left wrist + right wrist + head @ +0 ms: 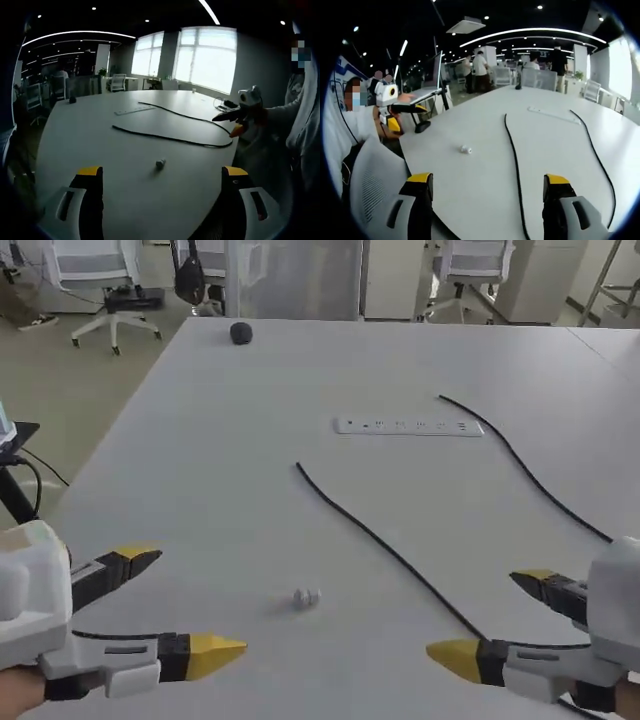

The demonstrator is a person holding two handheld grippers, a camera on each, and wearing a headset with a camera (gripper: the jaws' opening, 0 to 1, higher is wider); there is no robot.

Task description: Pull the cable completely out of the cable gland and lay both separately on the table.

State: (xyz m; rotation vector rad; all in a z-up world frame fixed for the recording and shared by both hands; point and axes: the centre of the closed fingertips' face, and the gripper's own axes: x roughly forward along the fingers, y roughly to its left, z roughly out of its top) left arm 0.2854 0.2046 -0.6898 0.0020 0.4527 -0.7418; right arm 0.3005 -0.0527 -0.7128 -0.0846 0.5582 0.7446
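The white table (200, 460) spans most of the head view. The left gripper (198, 600) sits at the lower left of the frame and the right gripper (473, 612) at the lower right. Both have their jaws wide apart and hold nothing. The black cable (372, 533) lies on the table, running diagonally from centre to lower right. A white power strip (410, 427) lies above centre. The cable gland (307, 597) rests on the table at lower centre, apart from the cable.
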